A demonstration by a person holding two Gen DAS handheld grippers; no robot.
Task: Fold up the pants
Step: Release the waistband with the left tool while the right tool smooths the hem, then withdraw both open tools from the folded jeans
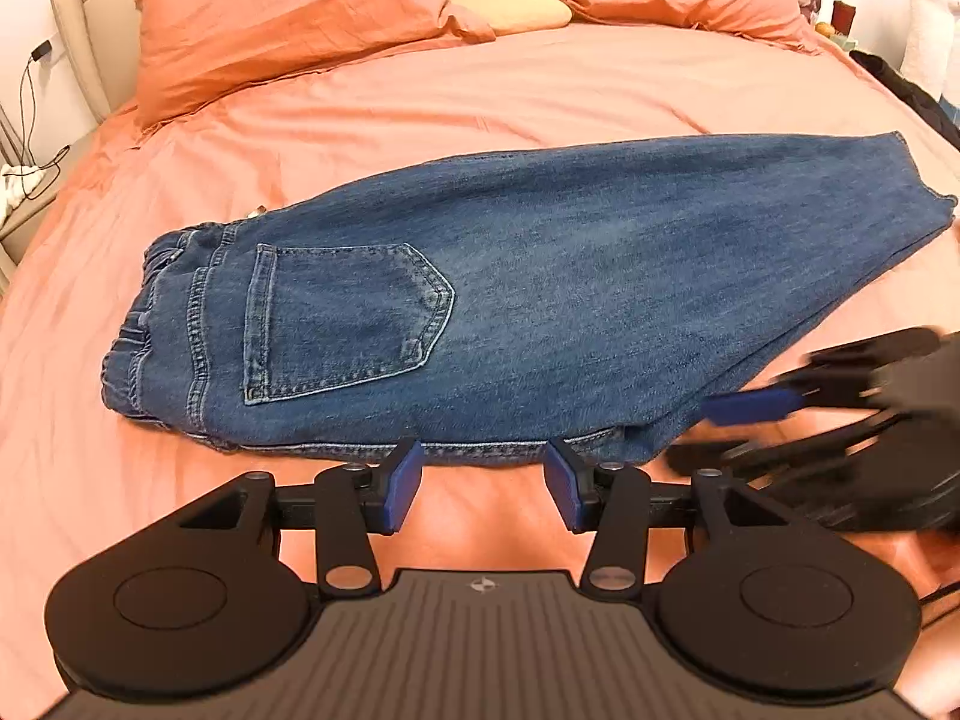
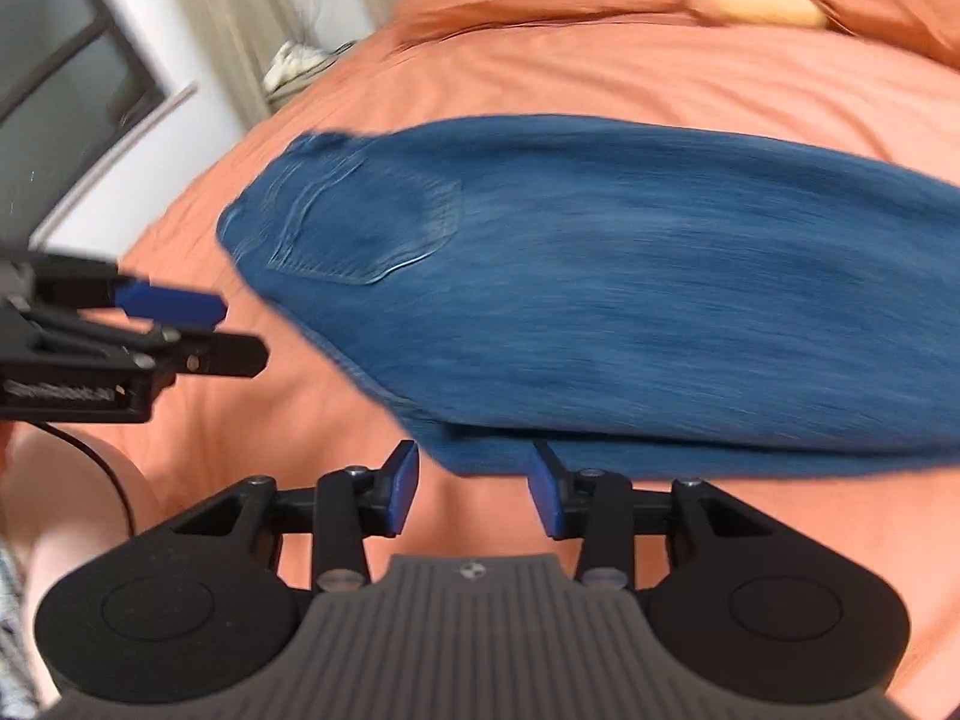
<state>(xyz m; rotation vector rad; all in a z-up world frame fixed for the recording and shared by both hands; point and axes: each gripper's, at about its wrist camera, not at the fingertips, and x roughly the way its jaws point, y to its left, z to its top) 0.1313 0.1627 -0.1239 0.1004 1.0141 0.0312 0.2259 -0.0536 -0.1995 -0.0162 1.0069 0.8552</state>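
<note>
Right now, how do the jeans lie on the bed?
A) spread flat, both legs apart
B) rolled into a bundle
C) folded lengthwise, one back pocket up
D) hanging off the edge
C: the jeans lie as one long narrow shape on the bed, a single back pocket facing up.

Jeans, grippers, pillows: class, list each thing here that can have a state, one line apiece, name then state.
Jeans: folded lengthwise, leg on leg, lying flat on the bed, back pocket up, held by neither gripper.
Left gripper: open, nothing between the pads, at the jeans' near edge.
Right gripper: open, empty, at the jeans' near edge; view blurred.
Pillows: lying at the headboard, creased.
Bed: covered in an orange sheet, lightly wrinkled.
</note>
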